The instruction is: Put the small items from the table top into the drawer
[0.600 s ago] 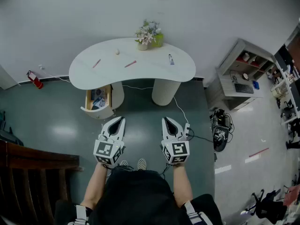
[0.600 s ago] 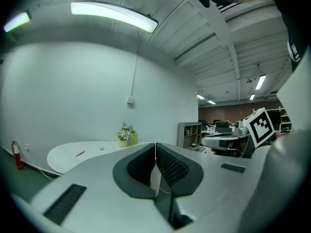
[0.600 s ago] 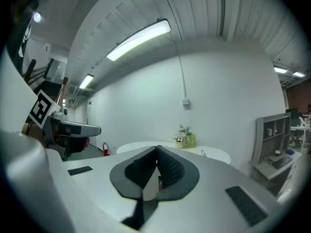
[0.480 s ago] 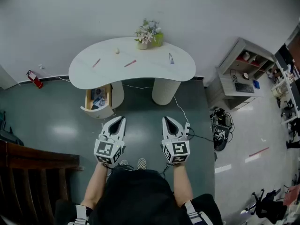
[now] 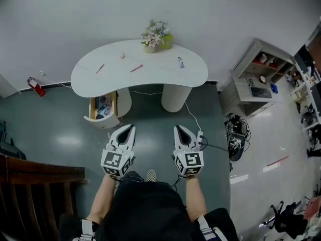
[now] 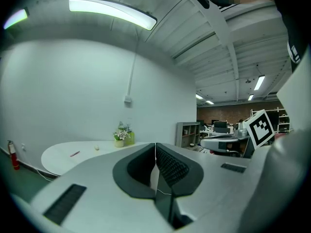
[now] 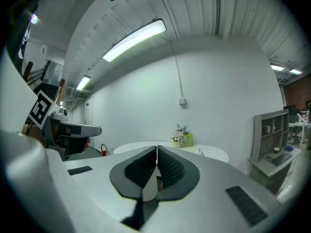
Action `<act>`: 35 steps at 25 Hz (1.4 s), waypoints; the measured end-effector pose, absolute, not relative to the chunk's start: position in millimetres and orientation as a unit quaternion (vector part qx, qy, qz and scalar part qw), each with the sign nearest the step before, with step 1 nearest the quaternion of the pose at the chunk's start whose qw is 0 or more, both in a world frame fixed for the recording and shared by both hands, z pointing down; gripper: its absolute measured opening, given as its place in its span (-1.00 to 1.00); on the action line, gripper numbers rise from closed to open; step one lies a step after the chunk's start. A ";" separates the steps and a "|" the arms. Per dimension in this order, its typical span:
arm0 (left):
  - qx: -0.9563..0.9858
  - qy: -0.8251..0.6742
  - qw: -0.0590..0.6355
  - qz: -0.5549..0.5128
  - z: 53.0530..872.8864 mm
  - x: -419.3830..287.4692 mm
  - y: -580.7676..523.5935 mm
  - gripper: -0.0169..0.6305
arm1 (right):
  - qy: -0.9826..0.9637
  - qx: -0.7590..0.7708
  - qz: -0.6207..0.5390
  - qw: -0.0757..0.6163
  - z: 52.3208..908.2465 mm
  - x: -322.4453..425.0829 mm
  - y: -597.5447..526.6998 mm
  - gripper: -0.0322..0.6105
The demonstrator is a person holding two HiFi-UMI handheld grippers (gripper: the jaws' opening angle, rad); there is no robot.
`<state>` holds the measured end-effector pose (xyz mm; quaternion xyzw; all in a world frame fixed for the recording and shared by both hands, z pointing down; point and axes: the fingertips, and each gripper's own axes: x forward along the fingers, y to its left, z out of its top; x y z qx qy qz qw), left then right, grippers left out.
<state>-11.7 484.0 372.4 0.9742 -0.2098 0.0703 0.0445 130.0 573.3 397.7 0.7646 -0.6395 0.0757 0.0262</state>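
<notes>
On the counter [image 5: 150, 82] top lie a pink pen [image 5: 100, 68] near the left edge, a second pen [image 5: 136, 68], a small ball [image 5: 122, 55] and a tube [image 5: 180, 62]. The open drawer [image 5: 103, 107] juts out under the left end. Across bare floor [image 5: 150, 114] from the near edge, the left tool [image 5: 131, 127] and right tool [image 5: 176, 128] sit side by side, nearly level, both closed and empty.

Probably an office: shelf unit [image 5: 249, 63], keyboard [image 5: 261, 93], swivel chair [image 5: 287, 218].
</notes>
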 end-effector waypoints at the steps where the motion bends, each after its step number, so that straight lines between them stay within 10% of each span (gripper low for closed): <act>1: 0.974 -0.208 0.045 0.070 372.5 -8.5 482.7 -0.89 | -0.638 0.766 0.076 0.029 399.1 133.0 572.2 -0.80; 35: 0.988 -0.081 0.068 0.109 407.1 253.4 221.5 -0.89 | -0.543 0.828 0.129 0.055 427.9 350.7 334.9 -0.80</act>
